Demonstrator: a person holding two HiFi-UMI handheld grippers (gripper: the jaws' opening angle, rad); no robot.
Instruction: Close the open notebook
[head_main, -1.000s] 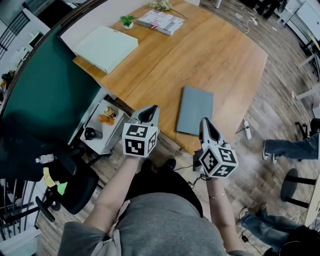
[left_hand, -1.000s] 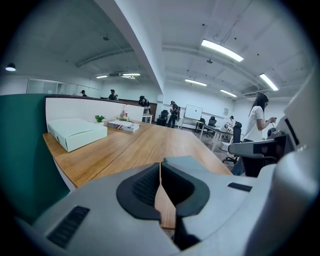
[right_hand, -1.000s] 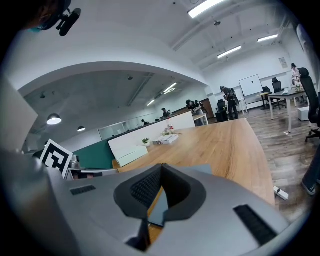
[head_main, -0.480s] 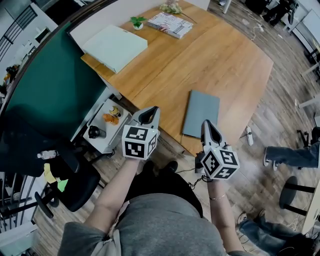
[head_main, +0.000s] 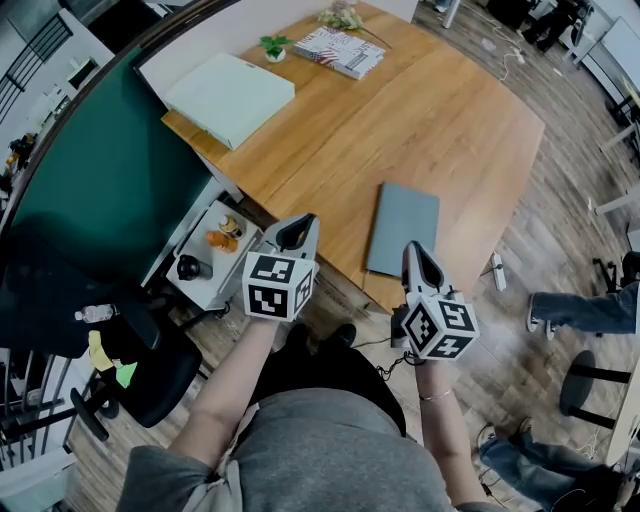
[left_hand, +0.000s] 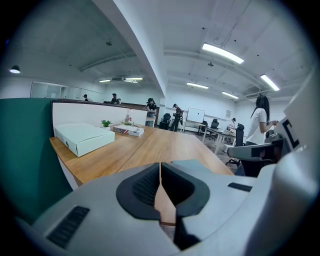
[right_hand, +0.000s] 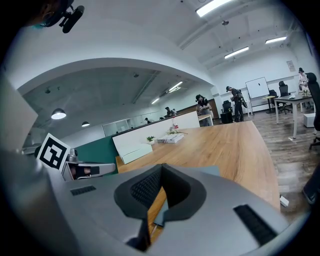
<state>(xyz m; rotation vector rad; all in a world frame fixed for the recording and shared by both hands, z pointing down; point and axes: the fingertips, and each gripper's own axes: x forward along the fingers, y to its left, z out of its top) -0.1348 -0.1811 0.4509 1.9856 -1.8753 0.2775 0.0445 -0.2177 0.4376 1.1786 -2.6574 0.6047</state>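
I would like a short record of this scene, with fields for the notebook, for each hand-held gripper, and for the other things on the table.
notebook: grey, looks closed, flat near the table's front edge
left hand-held gripper: shut, empty, apart from the notebook
right hand-held gripper: shut, empty, just before the notebook's near end
table: wooden
box: pale, flat, at the far left corner
magazine: at the far edge
plant: small, between box and magazine

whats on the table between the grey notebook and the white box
Nothing: only bare wooden table lies between the grey notebook and the white box, as the head view shows.
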